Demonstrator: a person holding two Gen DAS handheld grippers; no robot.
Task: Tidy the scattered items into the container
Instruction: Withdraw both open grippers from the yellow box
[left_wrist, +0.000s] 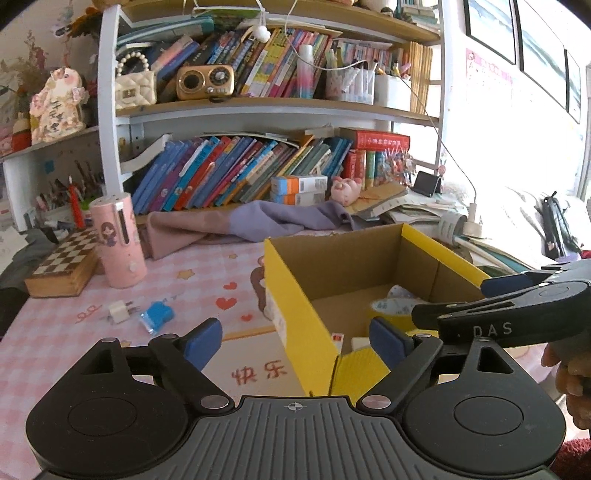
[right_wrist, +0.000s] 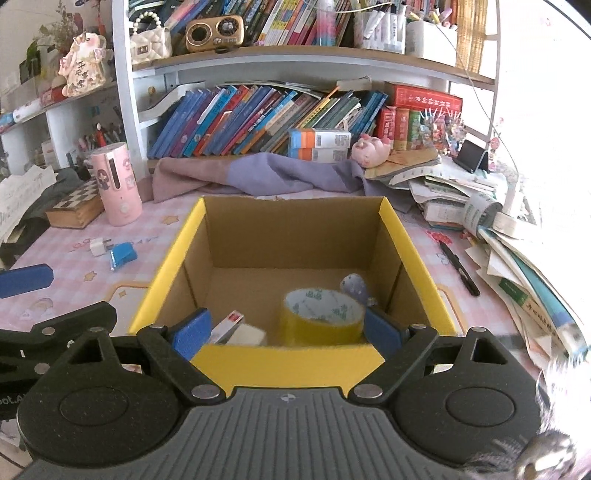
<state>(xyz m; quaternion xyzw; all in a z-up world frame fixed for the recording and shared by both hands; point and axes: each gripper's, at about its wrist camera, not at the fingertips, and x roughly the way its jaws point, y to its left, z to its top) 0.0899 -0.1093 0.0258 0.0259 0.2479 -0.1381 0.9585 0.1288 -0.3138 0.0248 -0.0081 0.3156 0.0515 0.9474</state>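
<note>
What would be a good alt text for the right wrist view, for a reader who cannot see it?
The open right gripper, holding nothing, hovers at the near edge of a yellow cardboard box containing a yellow tape roll and a small white box. To the left, a white plug and a blue packet lie on the pink tablecloth.

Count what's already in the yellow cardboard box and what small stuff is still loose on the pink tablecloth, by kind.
In box, roll of yellow tape: 1
In box, small white carton: 1
In box, patterned roll: 1
Loose, white plug adapter: 1
Loose, blue packet: 1
Loose, black pen: 1
Total: 6
</note>
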